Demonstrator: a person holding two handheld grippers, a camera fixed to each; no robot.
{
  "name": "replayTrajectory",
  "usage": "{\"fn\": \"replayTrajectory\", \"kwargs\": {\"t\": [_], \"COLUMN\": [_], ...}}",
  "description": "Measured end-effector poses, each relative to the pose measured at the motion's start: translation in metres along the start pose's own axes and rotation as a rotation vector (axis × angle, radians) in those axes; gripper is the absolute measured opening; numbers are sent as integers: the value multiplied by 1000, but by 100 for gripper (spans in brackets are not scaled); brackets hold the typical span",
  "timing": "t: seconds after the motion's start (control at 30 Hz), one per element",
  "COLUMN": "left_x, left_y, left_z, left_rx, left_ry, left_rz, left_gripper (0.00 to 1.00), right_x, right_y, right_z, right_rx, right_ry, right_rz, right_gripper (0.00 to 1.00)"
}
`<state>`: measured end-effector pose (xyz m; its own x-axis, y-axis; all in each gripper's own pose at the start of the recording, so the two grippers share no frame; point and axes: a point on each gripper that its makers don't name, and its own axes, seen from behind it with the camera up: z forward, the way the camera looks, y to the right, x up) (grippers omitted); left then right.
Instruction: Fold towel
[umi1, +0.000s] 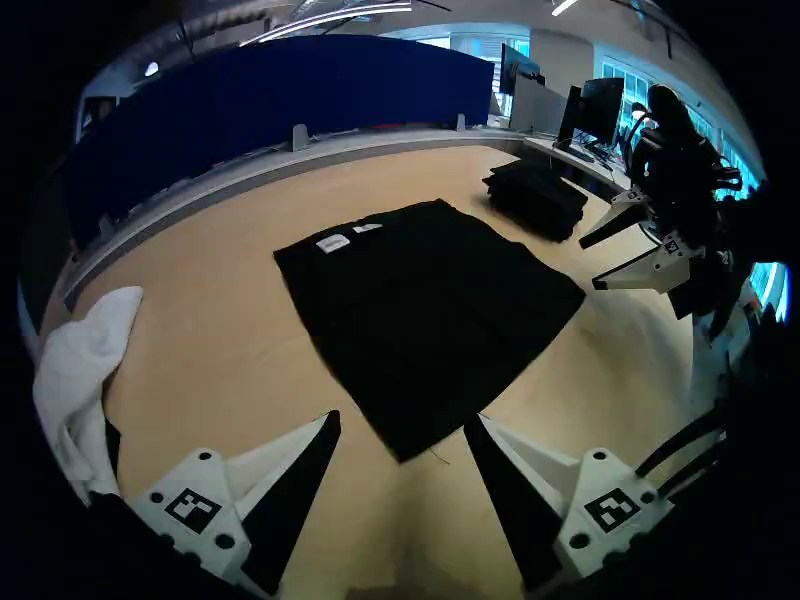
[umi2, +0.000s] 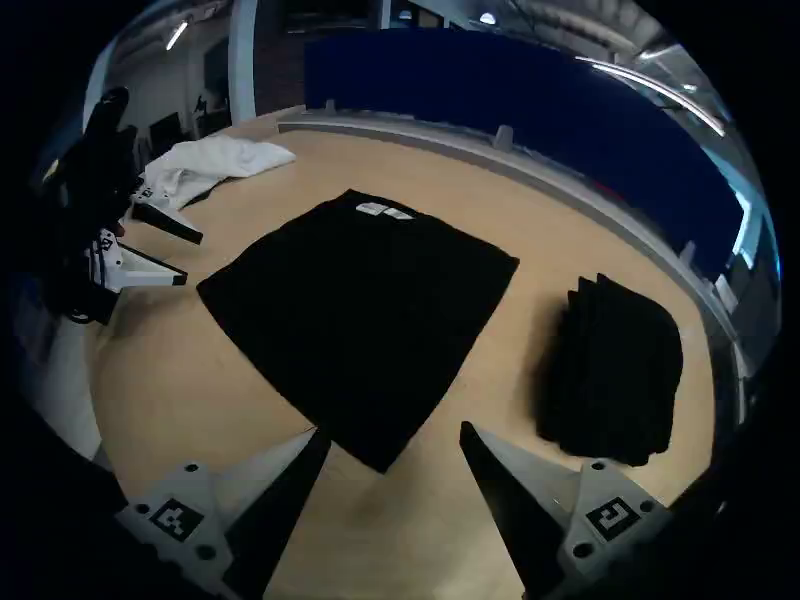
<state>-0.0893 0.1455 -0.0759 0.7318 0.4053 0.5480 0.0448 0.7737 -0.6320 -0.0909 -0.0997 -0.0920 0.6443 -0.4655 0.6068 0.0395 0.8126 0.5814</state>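
Note:
A black towel (umi1: 430, 310) lies spread flat on the wooden table (umi1: 230, 340), white labels at its far edge. One of its corners points at my left gripper (umi1: 402, 470), which hovers open just short of it with nothing between the fingers. In the right gripper view the same towel (umi2: 365, 310) lies flat, and another corner reaches toward my right gripper (umi2: 395, 470), also open and empty. The right gripper (umi1: 640, 245) appears at the right of the left gripper view, held over the towel's far side. The left gripper (umi2: 150, 250) shows at the left of the right gripper view.
A stack of folded black towels (umi2: 615, 365) sits on the table to the right of the spread one. A crumpled white cloth (umi1: 85, 380) lies near the table's left edge. A blue partition (umi1: 290, 90) runs along the back, with monitors (umi1: 600, 110) beyond.

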Motion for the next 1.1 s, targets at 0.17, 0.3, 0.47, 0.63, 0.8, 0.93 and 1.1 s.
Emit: {"fn": "replayTrajectory", "kwargs": {"t": [0.17, 0.3, 0.47, 0.63, 0.8, 0.93, 1.1], "left_x": [-13, -16, -22, -27, -30, -30, -30], "left_y": [2, 1, 0, 0, 1, -2, -4], "left_z": [10, 16, 21, 24, 24, 24, 22], "left_rx": [-19, -17, -17, -11, -6, 16, 31], "left_ry": [-48, -66, -93, -111, -127, -141, -156], "left_rz": [-5, 3, 12, 15, 28, 40, 35], "left_gripper": [91, 91, 91, 91, 78, 65, 51], "right_x": [-12, -20, -26, -30, -35, -33, -34], "right_y": [-1, -3, -6, -9, -10, -12, -12], "right_z": [9, 14, 18, 19, 22, 23, 23], "right_rx": [6, 11, 16, 26, 36, 46, 44], "right_ry": [-26, -39, -52, -60, -70, -67, -66], "right_rz": [23, 25, 15, 7, 13, 30, 39], "right_gripper": [100, 100, 96, 84, 76, 68, 63]}}
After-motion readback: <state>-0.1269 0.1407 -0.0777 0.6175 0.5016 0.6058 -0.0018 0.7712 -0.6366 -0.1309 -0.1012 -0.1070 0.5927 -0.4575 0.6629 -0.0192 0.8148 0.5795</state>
